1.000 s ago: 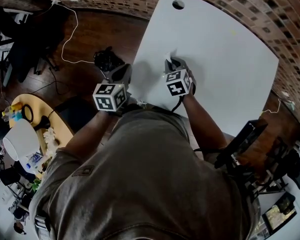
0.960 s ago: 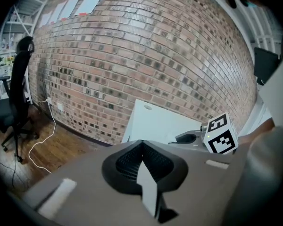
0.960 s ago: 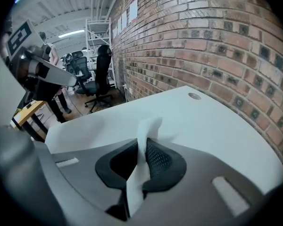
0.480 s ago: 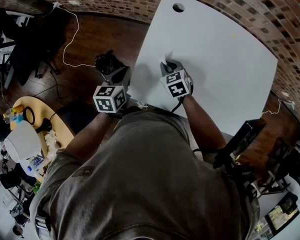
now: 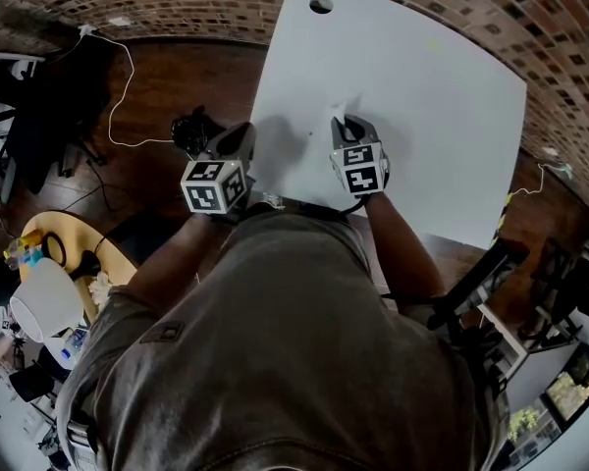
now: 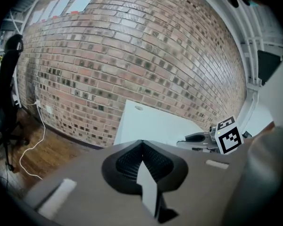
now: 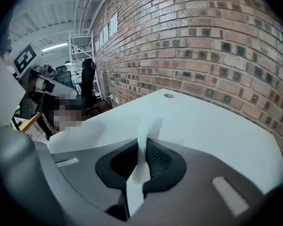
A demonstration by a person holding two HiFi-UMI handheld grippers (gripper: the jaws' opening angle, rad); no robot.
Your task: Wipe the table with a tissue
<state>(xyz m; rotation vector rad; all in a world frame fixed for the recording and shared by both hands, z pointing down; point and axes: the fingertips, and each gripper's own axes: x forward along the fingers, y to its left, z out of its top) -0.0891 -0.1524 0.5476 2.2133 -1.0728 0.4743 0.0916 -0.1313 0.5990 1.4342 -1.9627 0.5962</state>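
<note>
The white table (image 5: 422,96) stretches away from me toward a brick wall. My right gripper (image 5: 348,126) rests low over its near left part, shut on a white tissue (image 5: 339,109) that sticks out beyond the tips. In the right gripper view the tissue (image 7: 148,125) rises as a folded strip between the closed jaws of the right gripper (image 7: 144,142), over the table (image 7: 207,126). My left gripper (image 5: 238,141) hangs off the table's left edge above the floor. In the left gripper view the left gripper (image 6: 141,143) is shut, and the table (image 6: 151,124) lies ahead.
A round cable hole (image 5: 321,5) sits at the table's far end. Left of the table are wood floor, a white cable (image 5: 128,77) and a black object (image 5: 191,130). A cluttered round side table (image 5: 39,253) stands at lower left, black furniture (image 5: 481,278) at right.
The right gripper has slid to the right across the table with the tissue. The left gripper has stayed beside the table's left edge.
</note>
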